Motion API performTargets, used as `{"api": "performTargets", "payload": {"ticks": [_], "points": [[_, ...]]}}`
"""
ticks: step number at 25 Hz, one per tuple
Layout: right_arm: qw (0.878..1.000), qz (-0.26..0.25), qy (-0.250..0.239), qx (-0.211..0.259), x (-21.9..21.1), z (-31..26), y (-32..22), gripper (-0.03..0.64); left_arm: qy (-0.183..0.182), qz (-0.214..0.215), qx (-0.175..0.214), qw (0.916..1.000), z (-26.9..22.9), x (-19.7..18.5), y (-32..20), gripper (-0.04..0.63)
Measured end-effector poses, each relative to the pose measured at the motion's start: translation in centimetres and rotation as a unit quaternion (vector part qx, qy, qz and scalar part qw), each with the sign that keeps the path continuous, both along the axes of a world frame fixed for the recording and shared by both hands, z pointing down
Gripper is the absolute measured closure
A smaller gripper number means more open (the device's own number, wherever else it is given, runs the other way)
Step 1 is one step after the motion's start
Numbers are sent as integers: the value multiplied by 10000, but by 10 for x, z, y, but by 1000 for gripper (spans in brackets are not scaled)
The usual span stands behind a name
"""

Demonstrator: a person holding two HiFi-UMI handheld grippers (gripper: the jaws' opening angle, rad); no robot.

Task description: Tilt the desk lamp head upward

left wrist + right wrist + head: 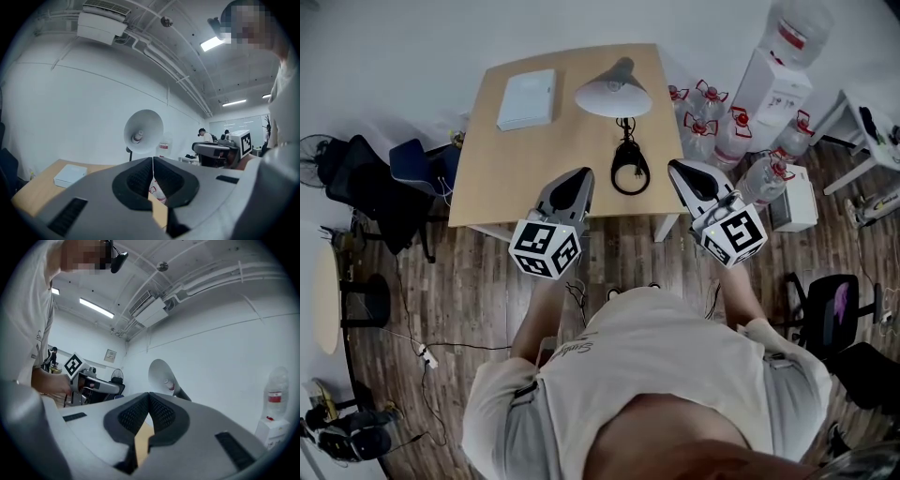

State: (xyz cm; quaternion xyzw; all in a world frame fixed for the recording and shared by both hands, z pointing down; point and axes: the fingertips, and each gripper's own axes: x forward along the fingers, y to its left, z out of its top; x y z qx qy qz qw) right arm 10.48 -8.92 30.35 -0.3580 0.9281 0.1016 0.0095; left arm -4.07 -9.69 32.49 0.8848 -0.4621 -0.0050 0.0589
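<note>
While the person stands at the near edge of the wooden desk (497, 178), the left tongs (577, 178) and the right tongs (679, 169) are held side by side above that edge, both pointing toward the far side and both well apart from the desk lamp (614, 91). Seen from its own camera, the left tongs (153, 160) have their jaws pressed together at the tips with nothing between them, and the right tongs (149, 394) are closed and empty in the same way. Each carries its marker cube at the rear, close to the person's body. The lamp stands near the far edge of the desk, right of the middle, and touches neither tool. Its white cone-shaped shade opens toward the near side, so the bulb inside shows in the left gripper view (143, 132) and, more obliquely, in the right gripper view (161, 373). A coiled black cord (630, 170) lies on the desk in front of the lamp's base, between the two tong tips. A flat white box (528, 98) rests at the far left of the desk, beside the lamp. Several water bottles (712, 124) and a white water dispenser (773, 86) stand on the floor to the right of the desk.
</note>
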Motion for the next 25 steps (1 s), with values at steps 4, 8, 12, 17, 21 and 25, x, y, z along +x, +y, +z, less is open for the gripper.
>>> {"api": "performTargets", "payload": {"ticks": [4,8,12,17,21,25], "points": [[10000,57,-30,-29,-2,1,-6,621,-12,-42,-73,10000,4,-7,1,578],[10000,48,-5,-87,-4,8,-7,621,142,5,-240,9996,14,-8,7,578],[9997,-37,134,-176,-6,14,-8,621,155,-32,-299,9994,19,-10,6,578],[9998,-6,167,-146,-8,13,-9,621,160,39,-272,9995,22,-9,3,578],[9997,34,193,-123,-9,13,-12,621,184,132,-214,9995,22,-4,0,578],[9996,-29,216,-160,-13,15,-15,621,245,103,-224,9994,24,-7,-9,578]]}}
